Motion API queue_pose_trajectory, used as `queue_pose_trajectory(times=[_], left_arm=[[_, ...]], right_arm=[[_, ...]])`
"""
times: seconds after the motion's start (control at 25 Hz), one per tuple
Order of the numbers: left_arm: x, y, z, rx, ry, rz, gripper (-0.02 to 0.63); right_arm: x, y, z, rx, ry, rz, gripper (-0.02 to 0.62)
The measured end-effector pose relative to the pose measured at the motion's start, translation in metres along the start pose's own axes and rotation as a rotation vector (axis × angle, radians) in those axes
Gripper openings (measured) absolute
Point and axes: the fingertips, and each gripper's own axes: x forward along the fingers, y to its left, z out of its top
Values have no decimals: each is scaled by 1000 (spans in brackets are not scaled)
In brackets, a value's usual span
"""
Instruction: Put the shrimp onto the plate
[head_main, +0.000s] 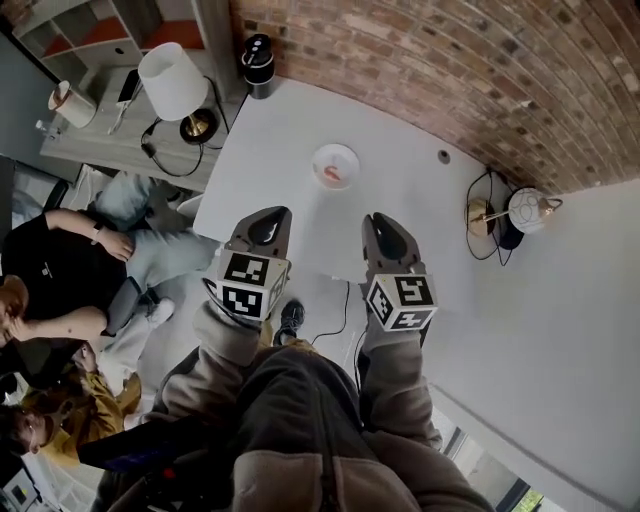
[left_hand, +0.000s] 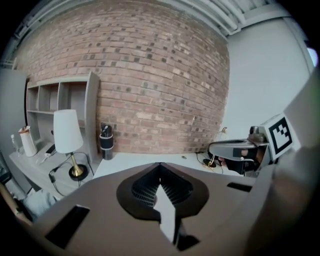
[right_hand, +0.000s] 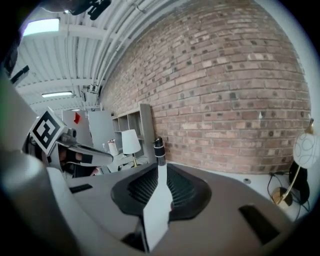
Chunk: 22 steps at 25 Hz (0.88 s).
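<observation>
1. The left gripper (left_hand: 160, 166) has its jaws closed together, tips meeting in a point, with nothing held between them; only a thin pale sliver shows between the ribbed pads.
2. The right gripper (right_hand: 160, 172) is the same: jaws brought together, nothing in their grip.
3. In the head view both grippers hover side by side over the near edge of the white table (head_main: 430, 215), the left one (head_main: 268, 228) a little apart from the right one (head_main: 386, 236), both pointing toward the brick wall (head_main: 450, 70).
4. Each gripper carries a cube with square markers, and the person's brown sleeves (head_main: 395, 385) run back from them.
5. The shrimp (head_main: 333, 176) lies on the small white plate (head_main: 316, 163), which sits on the table ahead of the grippers, between their tips and the wall, well apart from both.
6. A small round hole (head_main: 443, 156) sits in the tabletop to the right of the plate.
7. A black bottle (head_main: 257, 62) stands at the table's far left corner against the wall.
8. A lamp with a white shade (head_main: 172, 80) stands on a lower grey surface left of the table, in front of a shelf unit (head_main: 90, 25).
9. A lamp with a round globe (head_main: 525, 208) and a dark cable sit at the table's right end.
10. People (head_main: 60, 270) sit on the floor to the left.
</observation>
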Motion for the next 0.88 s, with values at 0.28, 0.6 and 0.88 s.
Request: queue_pose_trajectory(times=[0.28, 0.6, 0.88], left_arm=[[-34, -49, 100, 108, -184, -24, 5], [-66, -77, 158, 181, -320, -36, 5], [-83, -78, 176, 211, -359, -20, 5]], right_arm=[[-70, 8, 85, -52, -202, -59, 55], [-121, 11, 147, -107, -336, -103, 54], [-138, 13, 174, -123, -409, -132, 6]])
